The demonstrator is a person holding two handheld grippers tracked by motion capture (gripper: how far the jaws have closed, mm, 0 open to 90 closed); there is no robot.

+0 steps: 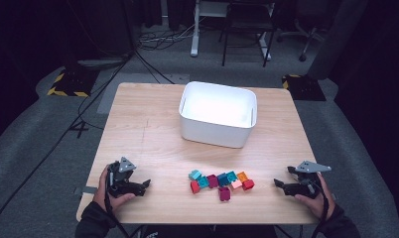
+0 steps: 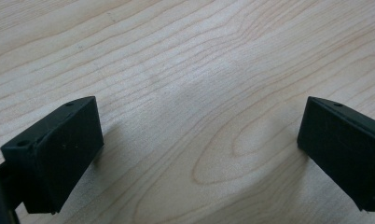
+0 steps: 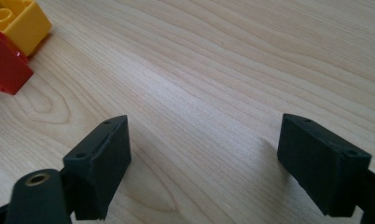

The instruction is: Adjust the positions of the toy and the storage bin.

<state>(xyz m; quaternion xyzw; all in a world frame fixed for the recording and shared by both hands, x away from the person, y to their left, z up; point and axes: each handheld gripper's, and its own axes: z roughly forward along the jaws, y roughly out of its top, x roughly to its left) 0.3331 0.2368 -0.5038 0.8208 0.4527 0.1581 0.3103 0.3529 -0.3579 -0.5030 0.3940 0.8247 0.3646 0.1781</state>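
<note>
I find both tongs gaping wide and empty on the counter point(image 1: 138, 129): left tongs point(image 1: 147, 184) and right tongs point(image 1: 278, 184) flank the blocks point(image 1: 220, 181), well apart from them.

Cluster of small toy bricks point(image 1: 221, 181), teal/red/magenta/pink/orange, loose on table front-centre, between the two grippers, untouched.

My blocks point(image 1: 220, 182) are red, pink, teal, orange and dark pink. The box point(image 1: 218, 113) is white. My table point(image 1: 148, 129) is light wood with wavy lines.
</note>
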